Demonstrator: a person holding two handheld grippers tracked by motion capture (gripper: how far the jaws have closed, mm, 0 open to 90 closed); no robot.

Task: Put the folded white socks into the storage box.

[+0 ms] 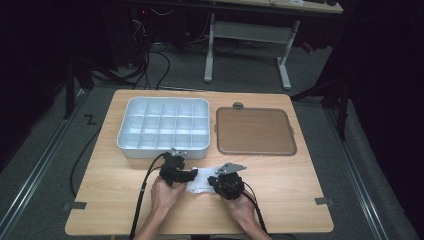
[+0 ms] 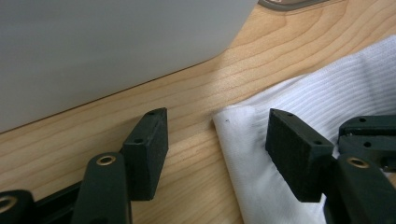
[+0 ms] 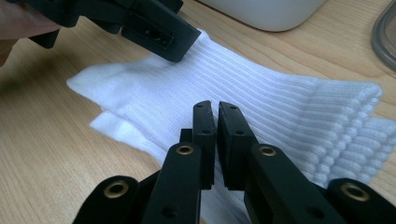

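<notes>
The white socks (image 3: 233, 88) are lying on the table (image 1: 280, 180) between both tongs — the left gripper (image 2: 217, 140) is gaping over one edge, while the right gripper (image 3: 217, 116) is pinching closed above the ribbed fabric, nothing visibly caught.

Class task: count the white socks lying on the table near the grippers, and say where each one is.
2, it seems: the upper sock lies ribbed and flat before the right gripper; the lower sock peeks out beneath its near edge. More may be hidden underneath.
</notes>
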